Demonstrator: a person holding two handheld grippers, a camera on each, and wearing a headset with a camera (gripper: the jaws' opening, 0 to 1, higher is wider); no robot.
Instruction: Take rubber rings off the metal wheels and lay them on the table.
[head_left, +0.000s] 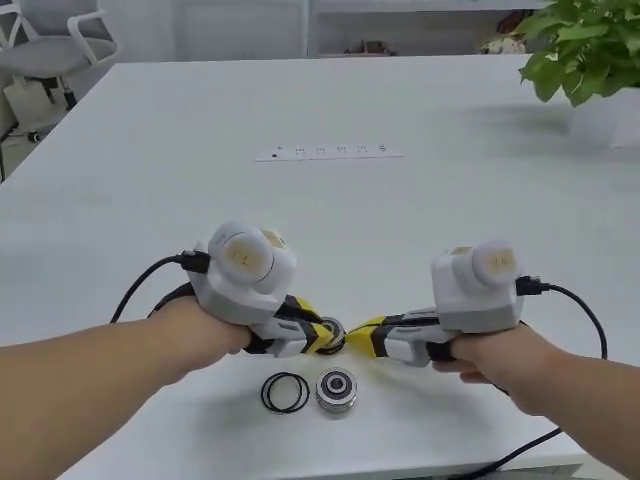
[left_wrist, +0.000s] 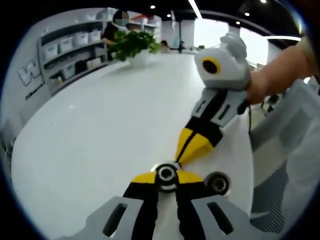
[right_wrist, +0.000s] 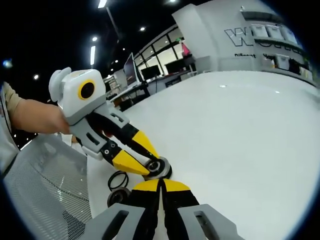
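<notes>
Lower centre, head view: rubber rings (head_left: 285, 392) lie flat on the table (head_left: 420, 200), just left of a loose metal wheel (head_left: 336, 390). Above them, the left gripper (head_left: 318, 335) clamps a second wheel (left_wrist: 166, 174). The right gripper (right_wrist: 160, 186), jaws together, touches its rim.

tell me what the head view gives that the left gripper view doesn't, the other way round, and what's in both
Head view adds: loose rubber rings lying on the table, a power strip farther back and an office chair.
Left gripper view adds: shelves with bins along the wall.
Both share: the left gripper shut on a metal wheel, the right gripper with its tip at that wheel, a second wheel resting on the table, and the potted plant.
</notes>
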